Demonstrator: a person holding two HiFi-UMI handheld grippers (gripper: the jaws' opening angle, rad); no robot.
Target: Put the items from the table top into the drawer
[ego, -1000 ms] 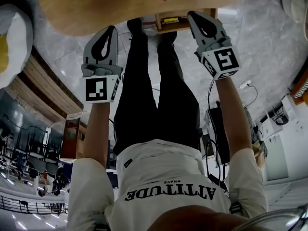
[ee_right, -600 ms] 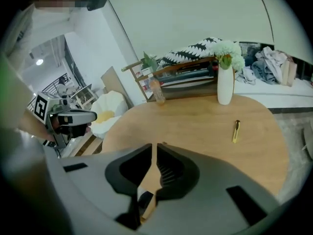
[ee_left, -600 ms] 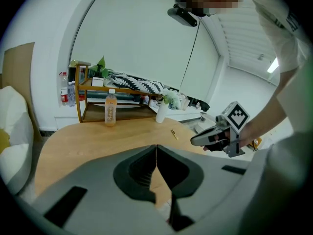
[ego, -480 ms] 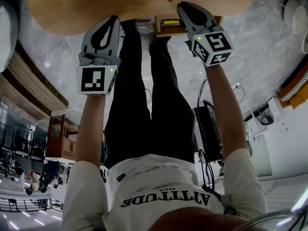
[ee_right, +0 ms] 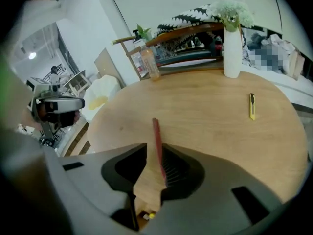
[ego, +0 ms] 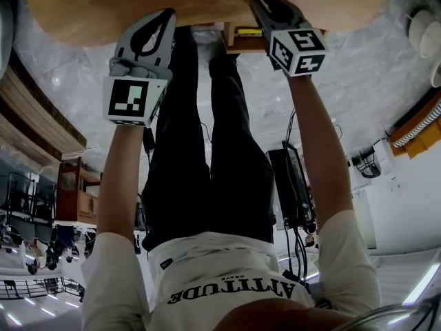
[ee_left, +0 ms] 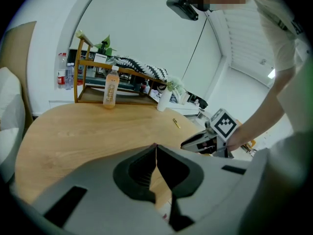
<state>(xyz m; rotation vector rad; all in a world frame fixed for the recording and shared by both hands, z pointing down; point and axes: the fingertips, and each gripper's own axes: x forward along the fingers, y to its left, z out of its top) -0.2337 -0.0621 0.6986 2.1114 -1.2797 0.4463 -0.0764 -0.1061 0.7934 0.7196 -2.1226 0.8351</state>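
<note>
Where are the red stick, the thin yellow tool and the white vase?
red stick [ee_right: 156, 137]: right gripper view, mid-shaft.
thin yellow tool [ee_right: 252, 106]: right gripper view, its middle.
white vase [ee_right: 232, 55]: right gripper view, its body.

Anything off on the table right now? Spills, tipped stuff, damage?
Nothing stands out. The bottle and vase stand upright, the red stick and yellow item lie flat on the table, and no spill or damage is visible.

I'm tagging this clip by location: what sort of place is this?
Probably an office lounge or showroom, though I can't be sure: a rounded wooden table, a wooden shelf rack and a white vase of flowers.
</note>
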